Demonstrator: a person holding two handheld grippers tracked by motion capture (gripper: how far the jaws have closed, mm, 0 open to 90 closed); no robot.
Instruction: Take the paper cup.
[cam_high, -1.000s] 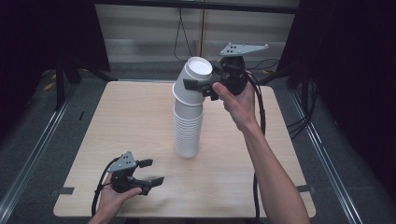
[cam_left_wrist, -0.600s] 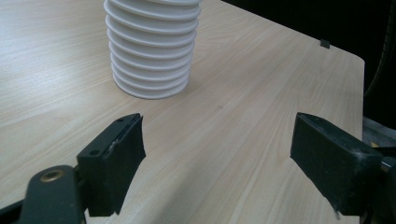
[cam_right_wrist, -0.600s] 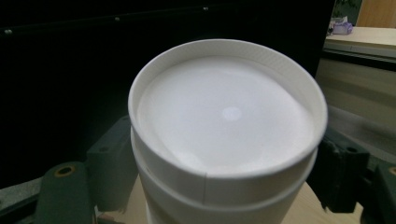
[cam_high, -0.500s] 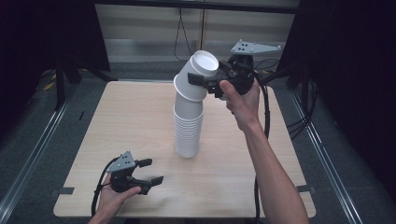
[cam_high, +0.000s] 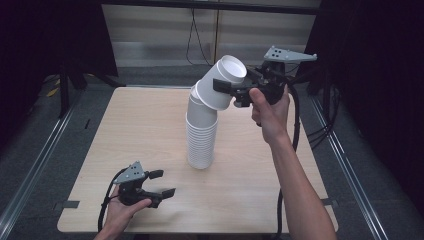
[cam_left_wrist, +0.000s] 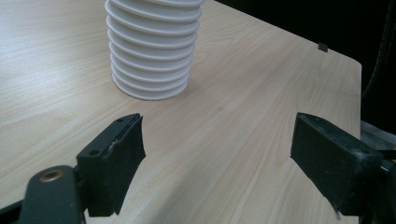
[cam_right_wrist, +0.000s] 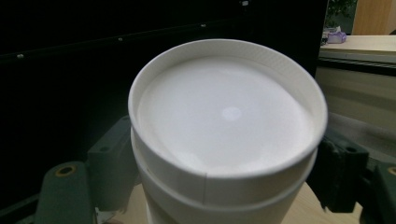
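A tall stack of white paper cups (cam_high: 201, 135) stands upside down in the middle of the wooden table (cam_high: 145, 120); its lower rims (cam_left_wrist: 152, 56) show in the left gripper view. My right gripper (cam_high: 223, 86) is shut on the top cups (cam_high: 231, 69) and holds them tilted up and to the right, bent away from the column. In the right gripper view the top cup's base (cam_right_wrist: 224, 116) faces the camera between the two jaws. My left gripper (cam_high: 162, 183) rests near the front left edge. Its jaws have just been closing a little, still apart with nothing between them (cam_left_wrist: 217, 149).
Black cables trail from both grippers; the right one hangs past the table's right side (cam_high: 295, 130). Metal rails run along the floor on both sides of the table. A dark curtain and a wall stand behind it.
The right gripper has moved to the right and slightly up, tilting the top cups further off the stack. The left hand has stayed where it was.
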